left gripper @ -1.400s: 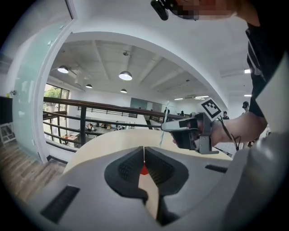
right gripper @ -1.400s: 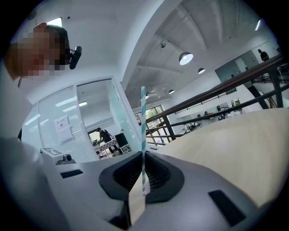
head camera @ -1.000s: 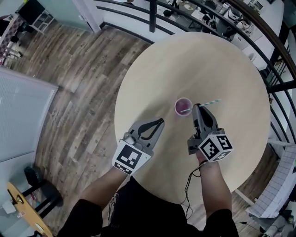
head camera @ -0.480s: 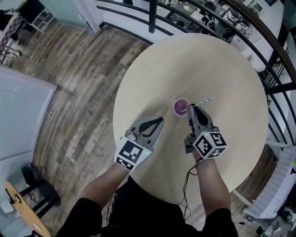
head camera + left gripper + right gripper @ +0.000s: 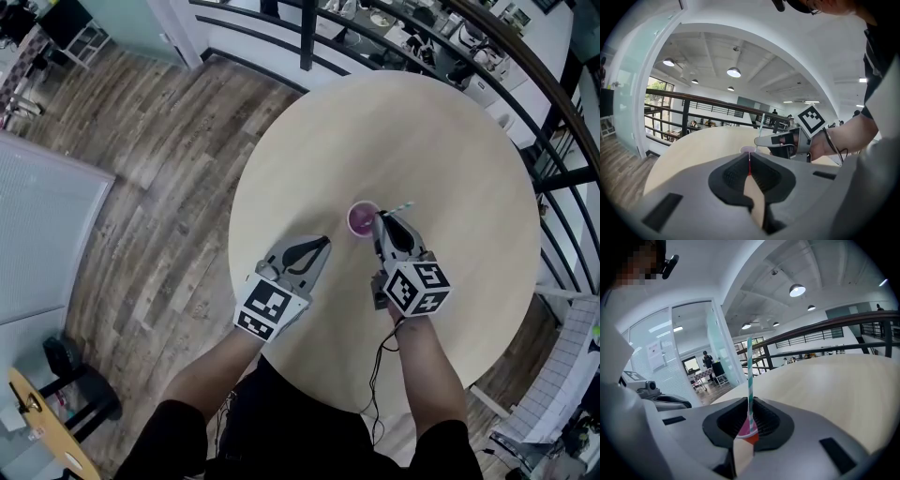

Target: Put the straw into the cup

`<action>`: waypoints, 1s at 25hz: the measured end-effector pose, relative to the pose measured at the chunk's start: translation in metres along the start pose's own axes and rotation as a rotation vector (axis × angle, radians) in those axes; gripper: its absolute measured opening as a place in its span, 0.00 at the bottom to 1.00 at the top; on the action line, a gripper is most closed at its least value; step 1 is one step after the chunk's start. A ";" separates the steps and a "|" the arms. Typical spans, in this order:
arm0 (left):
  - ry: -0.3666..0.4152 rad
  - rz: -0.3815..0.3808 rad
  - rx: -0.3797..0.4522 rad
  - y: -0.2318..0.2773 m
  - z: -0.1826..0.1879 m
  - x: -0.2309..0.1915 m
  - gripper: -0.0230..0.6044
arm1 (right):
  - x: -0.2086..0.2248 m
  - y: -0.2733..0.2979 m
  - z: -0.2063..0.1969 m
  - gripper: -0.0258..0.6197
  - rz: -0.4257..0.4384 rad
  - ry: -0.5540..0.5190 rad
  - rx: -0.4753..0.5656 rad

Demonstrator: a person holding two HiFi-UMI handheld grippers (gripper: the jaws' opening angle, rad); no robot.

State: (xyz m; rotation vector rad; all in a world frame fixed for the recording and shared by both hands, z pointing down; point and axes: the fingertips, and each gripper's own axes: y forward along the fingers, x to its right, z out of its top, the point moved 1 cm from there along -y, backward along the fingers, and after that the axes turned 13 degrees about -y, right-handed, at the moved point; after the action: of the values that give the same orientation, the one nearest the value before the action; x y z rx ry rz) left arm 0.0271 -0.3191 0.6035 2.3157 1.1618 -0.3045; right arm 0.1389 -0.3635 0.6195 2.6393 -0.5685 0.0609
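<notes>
Table: round pale top [image 5: 431,122] fills the middle of the head view, with plank floor to its left and a dark railing along the upper right.
Left gripper: [image 5: 323,244] low and left of centre, lying near the table's near edge; its own view shows the jaws pressed together on nothing [image 5: 749,164]. It takes no part in the work.
Cup: small pink cup [image 5: 363,219] stands upright at the centre of the table, just ahead of the right gripper's tips; between those jaws it shows as a pink rim [image 5: 748,430].
Straw: teal-and-white striped straw [image 5: 404,206] slants from the cup's mouth up toward the right; in the right gripper view it rises nearly upright out of the jaws [image 5: 749,376].
Right gripper: [image 5: 379,221] just right of centre, jaws narrow and clamped on the straw low on its length.
Done: straw picked up and carried to the cup; its lower end looks to be at or just inside the rim, though the pictures do not settle which.
Left to do: push the straw down into the cup, let go and draw back.
Change from a second ago: the straw lay flatter, its free end reaching further right; now it stands steeper and the right gripper sits closer over the cup. The left gripper has hardly shifted.
</notes>
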 end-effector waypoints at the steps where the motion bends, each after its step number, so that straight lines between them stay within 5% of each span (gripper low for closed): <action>1: -0.001 0.000 -0.001 -0.001 0.000 0.000 0.06 | 0.000 0.000 0.000 0.09 -0.001 -0.003 -0.004; 10: -0.017 -0.003 -0.018 0.000 -0.009 0.012 0.06 | 0.008 -0.006 0.005 0.10 -0.018 -0.009 0.002; 14: -0.020 -0.002 -0.027 -0.001 -0.014 0.015 0.06 | 0.010 -0.010 0.005 0.20 -0.021 0.007 0.000; 25: -0.015 0.008 -0.025 -0.004 -0.010 0.021 0.06 | 0.008 -0.013 -0.006 0.31 0.004 0.049 -0.039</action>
State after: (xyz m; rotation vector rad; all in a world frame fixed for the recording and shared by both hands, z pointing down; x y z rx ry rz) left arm 0.0360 -0.2972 0.6021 2.2919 1.1427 -0.3014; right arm 0.1512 -0.3535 0.6203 2.5916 -0.5532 0.1140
